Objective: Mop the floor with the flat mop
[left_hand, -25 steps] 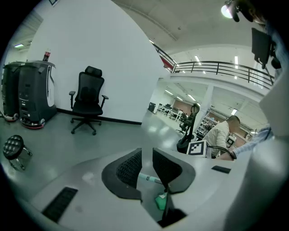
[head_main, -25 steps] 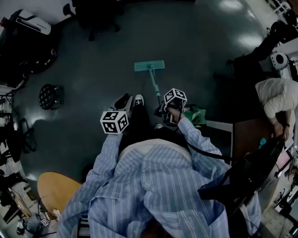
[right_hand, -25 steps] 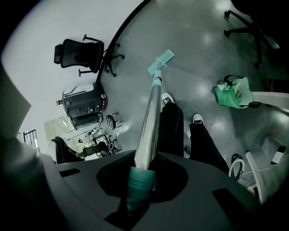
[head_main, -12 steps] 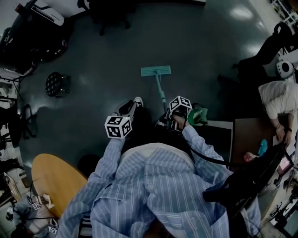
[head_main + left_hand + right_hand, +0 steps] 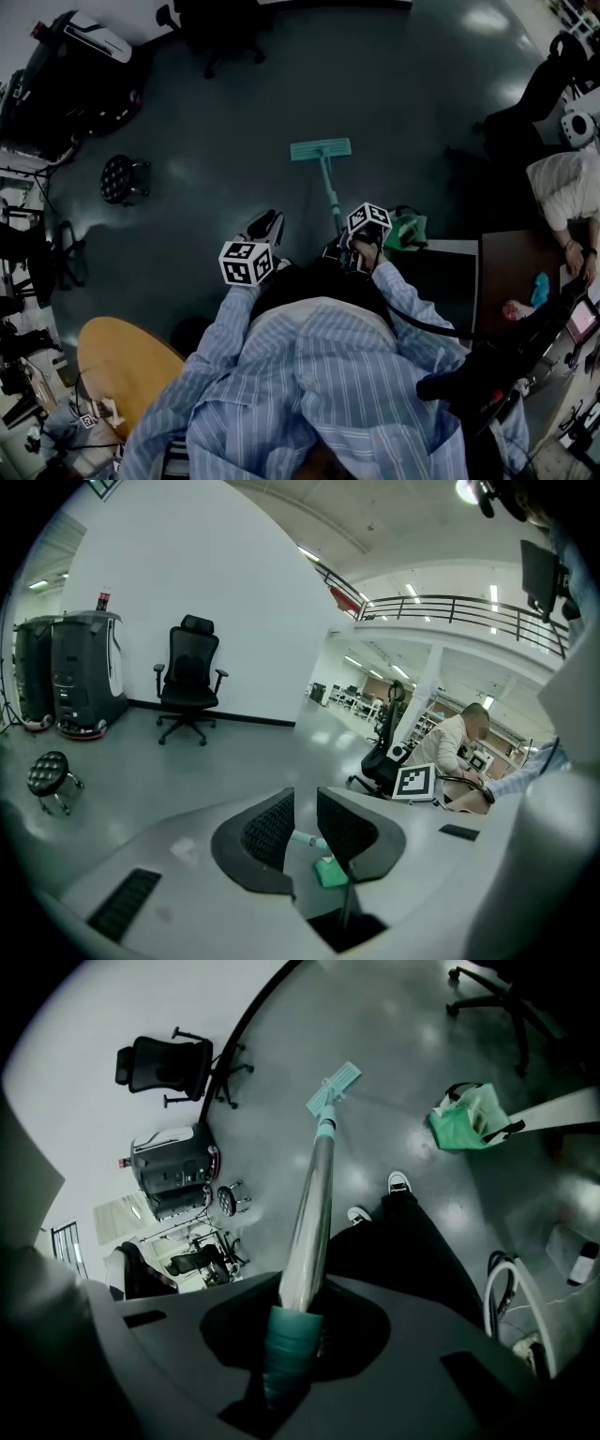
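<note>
The flat mop has a teal head point(image 5: 321, 149) lying flat on the dark floor ahead of me, and its pole point(image 5: 332, 195) runs back to my right gripper point(image 5: 361, 236). In the right gripper view that gripper point(image 5: 298, 1321) is shut on the teal grip of the mop handle point(image 5: 289, 1349), with the silver pole point(image 5: 312, 1213) leading out to the mop head point(image 5: 334, 1087). My left gripper point(image 5: 248, 261) hangs beside my left leg, away from the mop. Its jaws point(image 5: 305, 832) stand almost together with nothing between them.
A green bag point(image 5: 405, 232) lies on the floor right of the pole. There is a black stool point(image 5: 122, 178) at the left, an office chair point(image 5: 190, 677) by the white wall, a round wooden table point(image 5: 122, 366) behind my left, and a seated person point(image 5: 562, 187) at desks on the right.
I have shifted, so the whole view moved. The mop head sits a little lower and further right in view. The right gripper has kept its hold on the handle.
</note>
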Demonstrator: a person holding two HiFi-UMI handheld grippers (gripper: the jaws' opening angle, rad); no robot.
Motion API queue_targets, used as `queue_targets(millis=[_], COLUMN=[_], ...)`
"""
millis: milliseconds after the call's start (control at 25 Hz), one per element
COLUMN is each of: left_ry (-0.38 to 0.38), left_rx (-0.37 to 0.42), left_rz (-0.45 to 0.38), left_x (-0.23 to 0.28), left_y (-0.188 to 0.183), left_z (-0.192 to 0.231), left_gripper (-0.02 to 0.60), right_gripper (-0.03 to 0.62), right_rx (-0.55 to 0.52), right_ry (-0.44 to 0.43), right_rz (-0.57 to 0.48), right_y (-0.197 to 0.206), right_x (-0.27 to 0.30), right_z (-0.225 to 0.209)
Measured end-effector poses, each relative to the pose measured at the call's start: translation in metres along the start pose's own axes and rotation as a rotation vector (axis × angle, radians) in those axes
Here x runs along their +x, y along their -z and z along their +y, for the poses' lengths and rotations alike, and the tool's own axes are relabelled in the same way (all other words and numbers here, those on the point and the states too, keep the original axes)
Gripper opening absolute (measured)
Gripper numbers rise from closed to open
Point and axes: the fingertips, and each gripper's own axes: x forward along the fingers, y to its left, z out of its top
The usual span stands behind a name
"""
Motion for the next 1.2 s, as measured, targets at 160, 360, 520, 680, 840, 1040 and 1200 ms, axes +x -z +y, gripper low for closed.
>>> queue_targets(millis=[160, 360, 520, 680, 840, 1040, 1200], left_ry=[0.027, 0.072, 0.092, 0.093, 0.108, 0.122, 0.125], left_rx=[0.005, 0.011, 0.013, -0.007, -0.007, -0.004, -0.002], left_rz=[0.009, 0.002, -0.004, -0.021, -0.029, -0.032, -0.037], left_x=[-0.006, -0.021, -0.042, -0.051, -0.054, -0.056, -0.061], left_y=[0.000, 0.002, 0.007, 0.008, 0.007, 0.006, 0.003], left_z=[0.004, 0.024, 0.040, 0.048, 0.051, 0.055, 0.065], left_gripper=[0.078, 0.078, 0.078, 0.078, 0.078, 0.078, 0.078], right_gripper=[0.061, 0.060, 0.061, 0.061, 0.061, 0.061, 0.061], right_rx=[0.027, 0.061, 0.083, 0.095, 0.109, 0.116, 0.128], right_ry=[-0.027, -0.034, -0.040, -0.056, -0.064, -0.068, -0.077], right_rz=[-0.016, -0.038, -0.050, -0.055, -0.063, -0.071, -0.078], right_y=[0.010, 0.028, 0.050, 0.061, 0.064, 0.063, 0.063], right_x=[0.006, 0.030, 0.051, 0.057, 0.061, 0.067, 0.072], right_z=[0.010, 0.022, 0.036, 0.042, 0.045, 0.050, 0.058])
